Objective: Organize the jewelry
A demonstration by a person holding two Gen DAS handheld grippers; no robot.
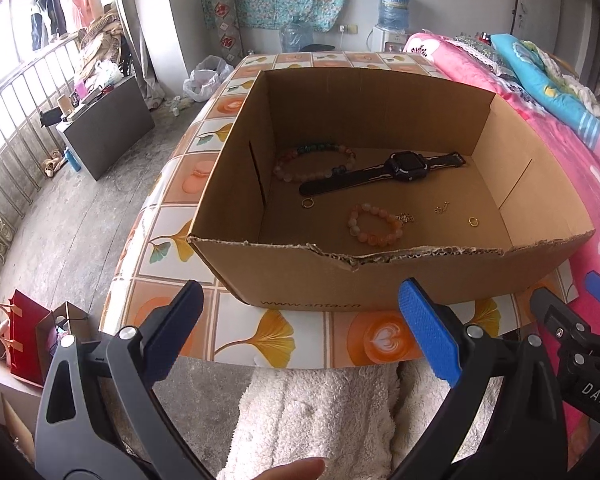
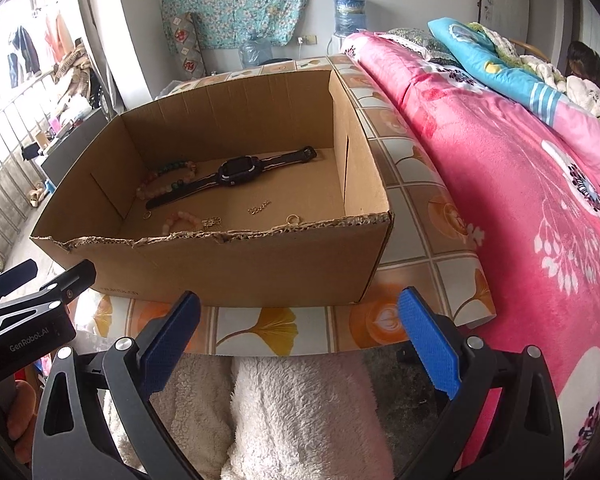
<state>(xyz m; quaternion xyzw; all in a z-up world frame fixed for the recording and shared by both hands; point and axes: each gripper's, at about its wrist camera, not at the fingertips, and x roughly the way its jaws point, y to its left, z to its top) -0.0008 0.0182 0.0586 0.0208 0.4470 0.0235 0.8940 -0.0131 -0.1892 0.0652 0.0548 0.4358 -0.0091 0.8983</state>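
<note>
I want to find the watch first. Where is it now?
The watch lies flat in the box, toward its back in both views, its strap end beside the mixed-bead bracelet on the left.

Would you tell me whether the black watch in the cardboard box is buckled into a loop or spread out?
Spread out: the watch lies flat on the floor of the box, its strap extending both ways.

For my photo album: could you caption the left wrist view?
Open left gripper faces a cardboard box holding a watch, bracelets and rings.
</note>
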